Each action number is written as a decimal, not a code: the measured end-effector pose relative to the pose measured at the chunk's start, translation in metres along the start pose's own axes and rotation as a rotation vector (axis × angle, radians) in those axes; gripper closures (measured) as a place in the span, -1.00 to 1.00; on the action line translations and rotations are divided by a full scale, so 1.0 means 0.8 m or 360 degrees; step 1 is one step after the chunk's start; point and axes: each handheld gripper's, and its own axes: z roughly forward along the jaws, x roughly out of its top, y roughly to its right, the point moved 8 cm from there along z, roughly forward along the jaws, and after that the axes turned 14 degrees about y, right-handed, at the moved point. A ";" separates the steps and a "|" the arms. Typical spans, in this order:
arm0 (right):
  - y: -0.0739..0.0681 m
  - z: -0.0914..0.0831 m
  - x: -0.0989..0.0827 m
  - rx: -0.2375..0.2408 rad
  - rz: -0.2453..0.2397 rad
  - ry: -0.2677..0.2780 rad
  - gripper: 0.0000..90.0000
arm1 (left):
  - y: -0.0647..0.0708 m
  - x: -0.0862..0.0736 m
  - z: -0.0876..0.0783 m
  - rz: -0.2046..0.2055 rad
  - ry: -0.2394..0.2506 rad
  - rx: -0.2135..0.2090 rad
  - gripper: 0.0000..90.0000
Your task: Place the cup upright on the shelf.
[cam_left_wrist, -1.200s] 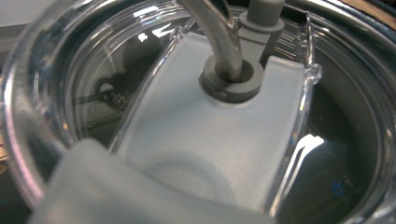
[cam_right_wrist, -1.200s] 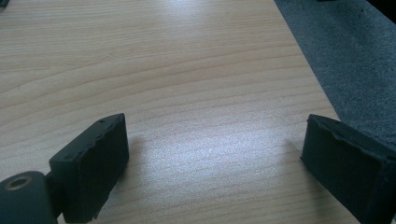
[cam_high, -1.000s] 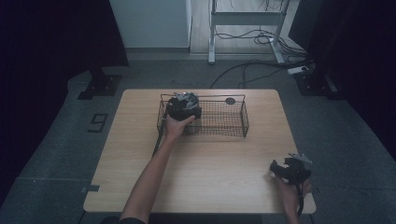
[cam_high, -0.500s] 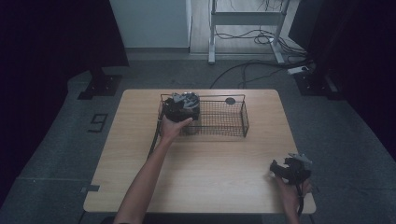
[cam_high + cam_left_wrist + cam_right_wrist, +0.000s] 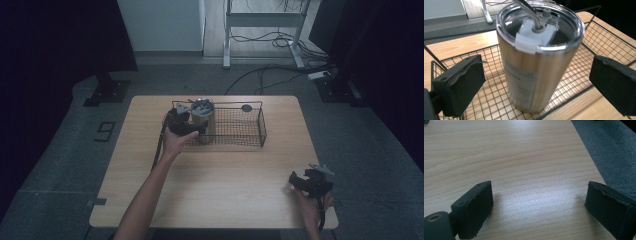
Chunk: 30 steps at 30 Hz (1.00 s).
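The tumbler (image 5: 537, 57) stands in the wire basket (image 5: 240, 135) at the counter's 12 o'clock; left tongs (image 5: 536, 82) just spread, touching nothing, next back away, right tongs (image 5: 541, 210) released at 4 o'clock.

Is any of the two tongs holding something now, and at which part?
Nothing is held. The left tongs stand open around the upright bamboo-coloured tumbler with clear lid in the black wire basket, pads apart from it. The right tongs are open over the wooden table.
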 end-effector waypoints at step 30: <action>0.000 0.000 0.000 -0.0003 0.0002 -0.0002 -0.83 | 0.028 -0.054 -0.088 -0.0023 -0.0051 -0.0194 -0.95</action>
